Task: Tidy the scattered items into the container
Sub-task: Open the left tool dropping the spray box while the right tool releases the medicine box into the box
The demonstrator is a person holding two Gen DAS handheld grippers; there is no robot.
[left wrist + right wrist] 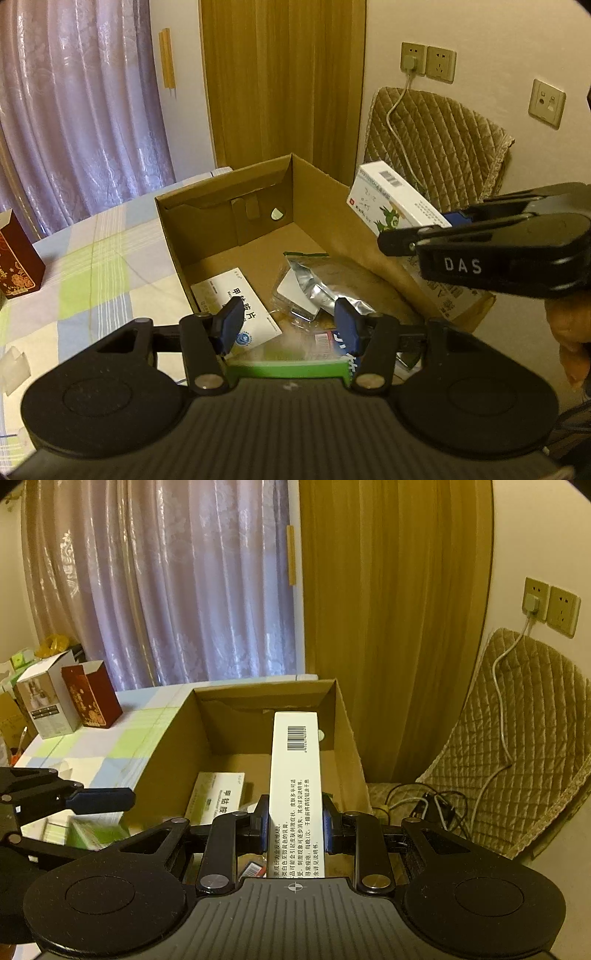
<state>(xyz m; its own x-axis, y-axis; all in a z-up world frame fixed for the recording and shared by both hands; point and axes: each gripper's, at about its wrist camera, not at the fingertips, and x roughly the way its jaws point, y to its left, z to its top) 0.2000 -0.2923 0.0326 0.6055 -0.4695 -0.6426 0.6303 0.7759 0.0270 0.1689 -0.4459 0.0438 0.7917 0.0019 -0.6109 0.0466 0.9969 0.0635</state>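
Cardboard box [273, 716] stands open just ahead of both my grippers, on a bed covered with a checked sheet [92, 266]. My right gripper [294, 821] is clenched on a long white carton [293, 775], its blue pads [263, 825] pressing the carton's two narrow sides; the carton juts forward over the open box, barcode end farthest from me. Seen from my left side, the same carton [391, 201] shows a green cartoon figure and hangs beyond and to the right of my left gripper, above the box's right wall.

My left gripper [290, 325] reaches over the near edge of the box with its fingers spread. Something green and blurred sits between their bases, close to the camera; I cannot tell whether the pads touch it. Beyond its left pad [231, 321] a flat white medicine box [236, 306] lies on the box floor. Ahead, between the fingers, a silver foil pouch [321, 288] rests beside a small white card.

Far to my left a dark red box [92, 696] stands upright on the sheet, with a grey-and-white box [46, 699] just beside it. To my right a quilted cushion [517, 738] leans against the wall, a white cable [504, 701] trailing over it from a wall socket [533, 600].
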